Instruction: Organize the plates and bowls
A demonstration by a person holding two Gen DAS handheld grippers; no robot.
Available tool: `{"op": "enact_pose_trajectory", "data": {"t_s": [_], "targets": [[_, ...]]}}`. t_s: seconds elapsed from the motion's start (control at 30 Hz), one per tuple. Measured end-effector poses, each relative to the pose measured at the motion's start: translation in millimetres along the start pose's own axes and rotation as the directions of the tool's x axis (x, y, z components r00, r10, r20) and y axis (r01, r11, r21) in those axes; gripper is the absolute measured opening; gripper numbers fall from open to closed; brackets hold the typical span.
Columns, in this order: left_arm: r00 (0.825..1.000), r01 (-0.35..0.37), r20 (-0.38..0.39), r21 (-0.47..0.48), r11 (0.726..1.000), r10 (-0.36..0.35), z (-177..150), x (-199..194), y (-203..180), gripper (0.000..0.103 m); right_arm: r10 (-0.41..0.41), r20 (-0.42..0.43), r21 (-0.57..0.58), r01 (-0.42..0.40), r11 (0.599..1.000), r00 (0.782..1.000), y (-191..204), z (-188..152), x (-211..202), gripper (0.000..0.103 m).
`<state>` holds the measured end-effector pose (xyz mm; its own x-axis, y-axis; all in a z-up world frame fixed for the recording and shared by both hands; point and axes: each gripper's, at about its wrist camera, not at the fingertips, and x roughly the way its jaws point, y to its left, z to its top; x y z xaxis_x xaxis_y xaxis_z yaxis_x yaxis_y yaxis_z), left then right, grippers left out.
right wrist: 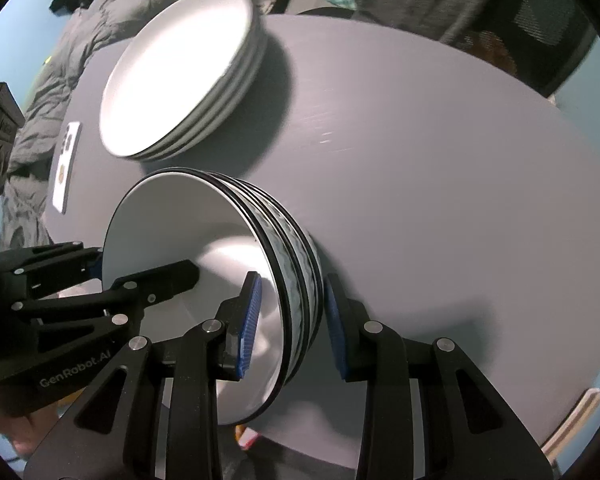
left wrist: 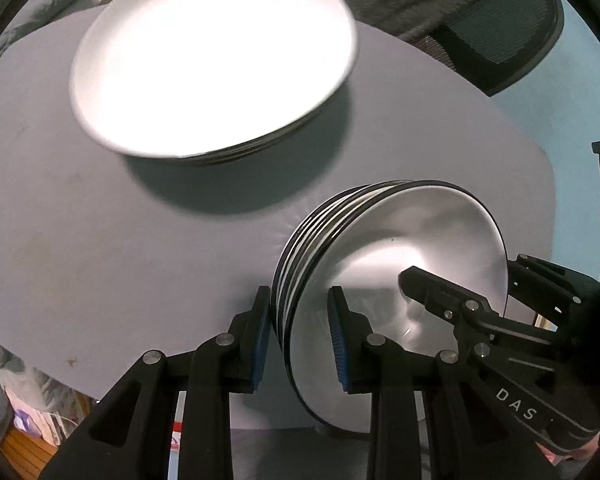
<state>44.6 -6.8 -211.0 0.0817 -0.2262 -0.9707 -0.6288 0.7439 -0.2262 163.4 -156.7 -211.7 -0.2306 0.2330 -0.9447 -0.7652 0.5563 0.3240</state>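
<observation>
Both tongs, left (left wrist: 300, 340) and right (right wrist: 290, 324), clamp opposite rims of the nested black-rimmed patterned ceramic bowls (right wrist: 292, 248); uneven squeeze could tip them.

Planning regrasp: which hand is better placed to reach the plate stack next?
Left gripper. Both clamp the bowl stack, which sits between the right gripper and the plate stack.
</observation>
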Motion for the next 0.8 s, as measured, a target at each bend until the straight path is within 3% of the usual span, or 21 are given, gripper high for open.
{"op": "enact_pose_trajectory", "data": {"t_s": [0.37,0.67,0.8], "targets": [[1.000,-0.012,0.004,-0.016,1.000,0.012,-2.5,-1.1,3.9,0.027,0.003,-0.016,-0.013,-0.003,1.000,1.000,44.6,-4.8,19.0,0.032],[1.000,-0.016,-0.001,0.007,1.000,0.016,-0.4,0.1,2.6,0.027,-0.002,-0.018,-0.004,0.002,1.000,1.000,54.3,-10.2,20.9,0.032],[1.000,-0.013,-0.005,0.013,1.000,0.013,11.4,14.3,-15.8,0.027,-0.001,-0.017,0.007,0.001,1.000,1.000,55.7,-11.8,20.8,0.032]]}}
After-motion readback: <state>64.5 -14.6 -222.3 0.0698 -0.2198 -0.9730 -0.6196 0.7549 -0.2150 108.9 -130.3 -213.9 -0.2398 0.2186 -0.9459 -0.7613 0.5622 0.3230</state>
